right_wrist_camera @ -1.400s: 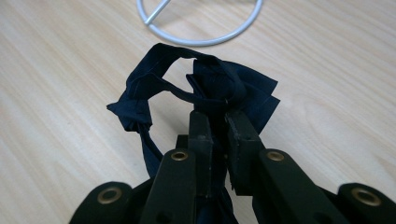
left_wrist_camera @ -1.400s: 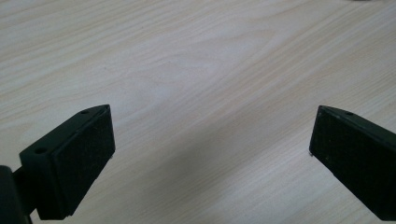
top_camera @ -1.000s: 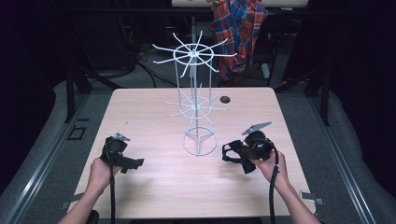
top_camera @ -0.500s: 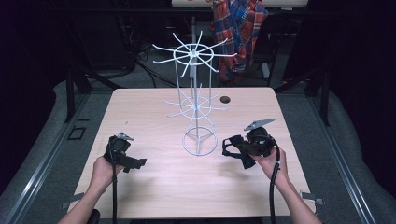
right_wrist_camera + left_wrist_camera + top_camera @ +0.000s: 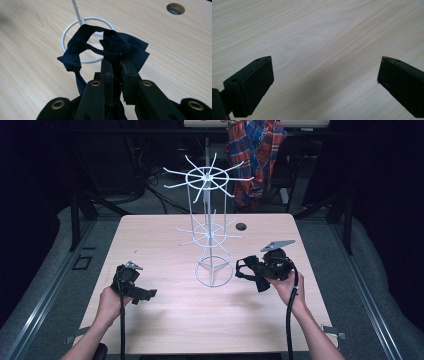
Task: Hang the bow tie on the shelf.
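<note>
We see the right gripper with jaws pinching a dark cloth just beside the white wire rack's ring base, while the left gripper hangs with jaws spread over bare tabletop near its left edge.

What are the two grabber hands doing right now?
Left gripper: open, jaws wide apart over the light wooden table, holding nothing.
Right gripper: shut on a dark navy fabric strap.

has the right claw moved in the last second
Yes, slightly: the right claw, shut on dark cloth, drifted toward the person, away from the rack.
</note>
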The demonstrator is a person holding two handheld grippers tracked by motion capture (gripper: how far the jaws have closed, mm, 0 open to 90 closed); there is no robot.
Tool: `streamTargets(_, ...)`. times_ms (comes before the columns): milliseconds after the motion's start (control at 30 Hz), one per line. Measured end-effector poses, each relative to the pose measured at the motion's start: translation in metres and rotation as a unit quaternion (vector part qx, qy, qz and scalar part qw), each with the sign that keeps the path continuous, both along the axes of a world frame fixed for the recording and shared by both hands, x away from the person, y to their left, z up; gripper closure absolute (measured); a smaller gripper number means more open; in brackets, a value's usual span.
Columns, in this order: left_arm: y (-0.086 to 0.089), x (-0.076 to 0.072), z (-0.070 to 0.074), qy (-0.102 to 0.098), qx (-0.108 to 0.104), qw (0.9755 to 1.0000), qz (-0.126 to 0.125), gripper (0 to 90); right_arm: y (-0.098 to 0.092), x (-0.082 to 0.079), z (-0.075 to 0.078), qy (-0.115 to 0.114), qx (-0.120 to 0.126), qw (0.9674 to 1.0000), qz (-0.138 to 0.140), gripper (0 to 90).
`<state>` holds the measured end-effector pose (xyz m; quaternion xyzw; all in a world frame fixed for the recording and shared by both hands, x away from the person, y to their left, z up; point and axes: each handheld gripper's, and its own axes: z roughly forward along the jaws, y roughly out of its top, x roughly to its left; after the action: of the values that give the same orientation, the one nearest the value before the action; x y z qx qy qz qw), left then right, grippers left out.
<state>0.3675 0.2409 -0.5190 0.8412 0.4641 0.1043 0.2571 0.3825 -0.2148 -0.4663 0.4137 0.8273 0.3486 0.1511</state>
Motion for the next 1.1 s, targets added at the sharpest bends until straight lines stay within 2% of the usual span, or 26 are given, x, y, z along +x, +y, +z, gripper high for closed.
streamTargets(300, -0.001, 0.001, -0.001, 0.002, 0.0, 1.0, -0.001, 0.8, -0.006, 0.002, 0.014, -0.022, 0.032, 0.9992, -0.01, 81.7)
streamTargets(367, -0.001, 0.0, -0.001, 0.002, 0.0, 1.0, -0.002, 0.8, -0.007, 0.003, 0.019, -0.036, 0.042, 0.9984, -0.014, 81.7)
streamTargets(500, -0.001, 0.001, -0.001, 0.003, -0.002, 1.0, -0.001, 0.8, -0.008, 0.002, 0.021, -0.045, 0.046, 0.9978, -0.013, 81.7)
streamTargets(567, -0.001, 0.001, -0.001, 0.003, -0.002, 1.0, -0.001, 0.8, -0.009, 0.002, 0.022, -0.047, 0.045, 0.9978, -0.011, 81.7)
streamTargets(700, -0.001, 0.001, -0.001, 0.002, -0.001, 1.0, -0.001, 0.8, -0.014, 0.0, 0.028, -0.054, 0.062, 0.9965, -0.016, 81.7)
streamTargets(767, -0.002, 0.001, -0.001, 0.003, -0.002, 1.0, -0.001, 0.8, -0.015, 0.0, 0.03, -0.054, 0.062, 0.9965, -0.015, 81.7)
streamTargets(833, -0.002, 0.001, -0.001, 0.005, 0.0, 1.0, -0.004, 0.8, -0.019, -0.002, 0.034, -0.059, 0.077, 0.9951, -0.019, 81.7)
streamTargets(1100, -0.002, 0.0, -0.001, 0.006, 0.001, 1.0, -0.008, 0.9, -0.023, -0.005, 0.041, -0.072, 0.088, 0.9934, -0.018, 81.7)
